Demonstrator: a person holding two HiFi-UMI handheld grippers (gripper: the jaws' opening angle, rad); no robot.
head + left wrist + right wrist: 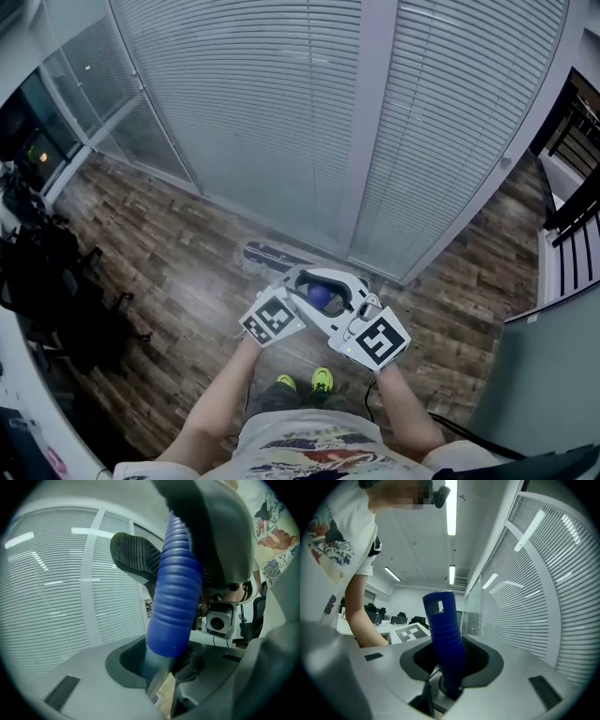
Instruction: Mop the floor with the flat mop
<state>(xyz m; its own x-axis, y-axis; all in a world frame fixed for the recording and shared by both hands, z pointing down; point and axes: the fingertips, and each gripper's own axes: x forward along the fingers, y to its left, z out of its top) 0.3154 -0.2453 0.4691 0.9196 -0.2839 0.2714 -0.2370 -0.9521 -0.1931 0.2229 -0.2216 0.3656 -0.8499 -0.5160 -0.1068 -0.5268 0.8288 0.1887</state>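
Clenching on the blue sleeve (174, 597) of the flat mop (319, 296), the left tongs (302, 291) and the right tongs (341, 307) both grasp the same handle. They come at it from either side, and their grey moulded shells meet around it. The sleeve is a ribbed, rounded plastic tube. In the right gripper view its top end is cut flat with a small square hole, and it rises nearly upright from between the dark textured pads of those tongs. In the left gripper view it slants up from between the pads, and below it a paler grey-blue shaft (153, 667) continues downward. In the head view the sleeve shows only as a blue spot between the two tongs. The mop head (270, 255), a long flat strip that looks blurred, lies on the floor (159, 253) ahead of the tongs, just beside the foot of the glass wall (178, 150). The floor is wood-look planking in mixed browns. Pale horizontal slatted blinds (262, 103) hang behind the glass.
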